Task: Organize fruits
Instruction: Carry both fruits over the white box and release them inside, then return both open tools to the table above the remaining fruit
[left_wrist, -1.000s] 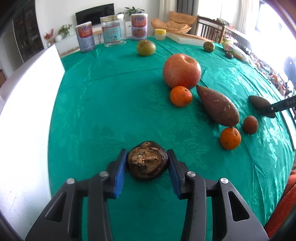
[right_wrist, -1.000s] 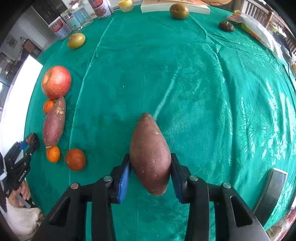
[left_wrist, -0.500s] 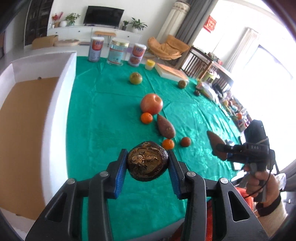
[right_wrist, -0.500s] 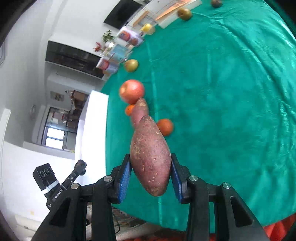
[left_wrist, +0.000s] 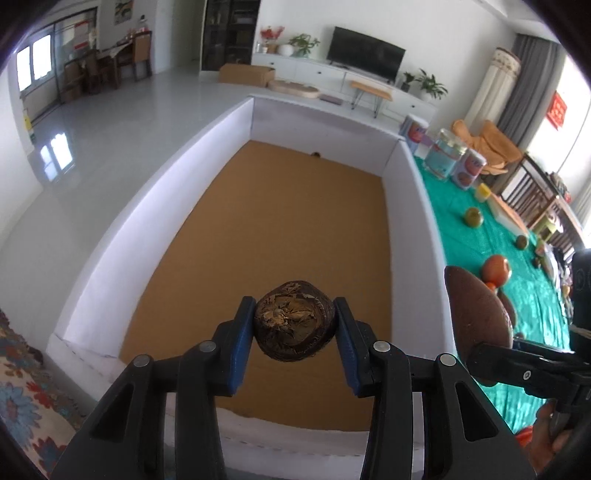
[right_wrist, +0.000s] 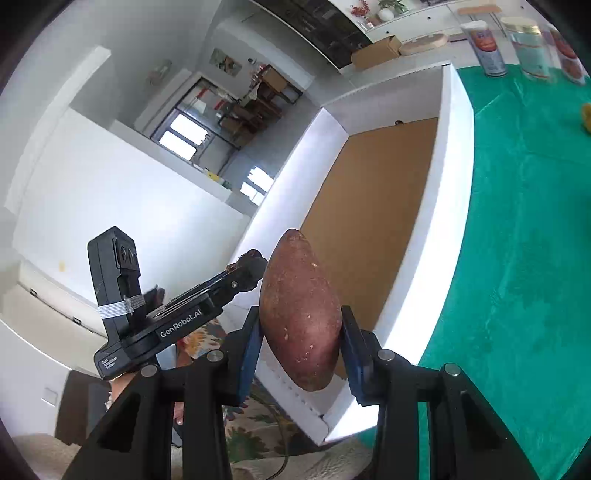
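Note:
My left gripper (left_wrist: 294, 312) is shut on a dark brown, round, wrinkled fruit (left_wrist: 294, 325) and holds it above the near end of a white-walled box (left_wrist: 415, 229) with a brown cardboard floor. My right gripper (right_wrist: 301, 317) is shut on a reddish sweet potato (right_wrist: 301, 314), held above the box's near corner (right_wrist: 417, 295). In the left wrist view the sweet potato (left_wrist: 476, 314) hangs just right of the box wall. The right wrist view shows the left gripper (right_wrist: 251, 264) close on the left.
A green tablecloth (left_wrist: 476, 243) lies right of the box with a red apple (left_wrist: 496, 267), two greenish fruits (left_wrist: 474, 217) and tins (left_wrist: 417, 131) at the far end. A patterned cushion (left_wrist: 22, 387) lies at the lower left. A hand (left_wrist: 546, 439) holds the right gripper.
Both grippers have swung left, away from the fruits on the green cloth, and risen, each carrying its load. They now hang over the white box, close together.

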